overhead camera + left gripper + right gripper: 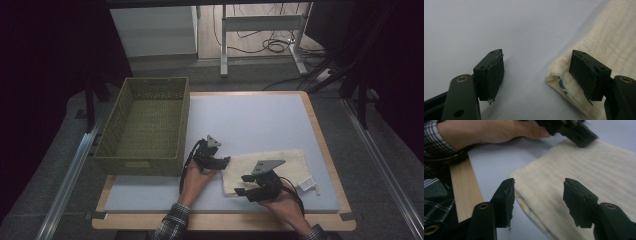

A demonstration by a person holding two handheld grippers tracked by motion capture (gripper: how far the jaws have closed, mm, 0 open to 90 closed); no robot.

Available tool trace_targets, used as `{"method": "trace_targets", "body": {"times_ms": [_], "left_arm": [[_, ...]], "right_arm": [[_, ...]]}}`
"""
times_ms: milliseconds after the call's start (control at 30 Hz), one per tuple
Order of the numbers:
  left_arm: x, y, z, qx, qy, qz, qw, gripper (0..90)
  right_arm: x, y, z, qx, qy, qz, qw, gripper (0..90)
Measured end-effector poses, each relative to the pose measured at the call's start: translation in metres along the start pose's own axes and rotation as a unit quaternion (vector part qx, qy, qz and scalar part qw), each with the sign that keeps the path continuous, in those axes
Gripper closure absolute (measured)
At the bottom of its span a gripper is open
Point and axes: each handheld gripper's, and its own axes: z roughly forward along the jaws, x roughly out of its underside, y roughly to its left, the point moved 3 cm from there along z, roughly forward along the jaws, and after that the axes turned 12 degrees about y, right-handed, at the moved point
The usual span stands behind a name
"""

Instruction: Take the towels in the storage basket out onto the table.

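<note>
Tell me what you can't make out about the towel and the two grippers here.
- High view: the white tag by the cream towel is too small to read.
- Left gripper view: the blue print inside the towel's fold is tucked under the fold and partly behind one jaw.
- Right gripper view: the towel's near edge is blurred, so pad contact cannot be judged.

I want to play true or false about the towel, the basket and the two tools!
1. The cream towel lies flat on the table. True.
2. The green basket has the towel in it. False: it holds nothing.
3. The left tool is squeezing the towel. False: it is open, at the towel's edge.
4. The right tool is open over a towel corner. True.
5. The basket stands left of the towel. True.
</note>
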Motion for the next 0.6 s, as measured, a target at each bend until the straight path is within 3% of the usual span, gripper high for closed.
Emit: {"method": "trace_targets", "body": {"times_ms": [333, 467, 600], "left_arm": [[0.0, 0.0, 0.0, 0.0, 0.0, -0.001, 1.0, 28.0], [0.0, 0.0, 0.0, 0.0, -0.001, -0.001, 1.0, 27.9], [0.0, 0.0, 0.0, -0.003, -0.002, -0.001, 1.0, 28.6]], "right_arm": [[-0.017, 0.023, 0.025, -0.013, 0.014, -0.033, 0.9993, 53.2], [-0.014, 0.026, 0.035, 0.008, 0.037, -0.043, 0.9984, 56.1], [-0.01, 0.027, 0.036, 0.037, 0.027, -0.055, 0.9974, 67.2]]}}
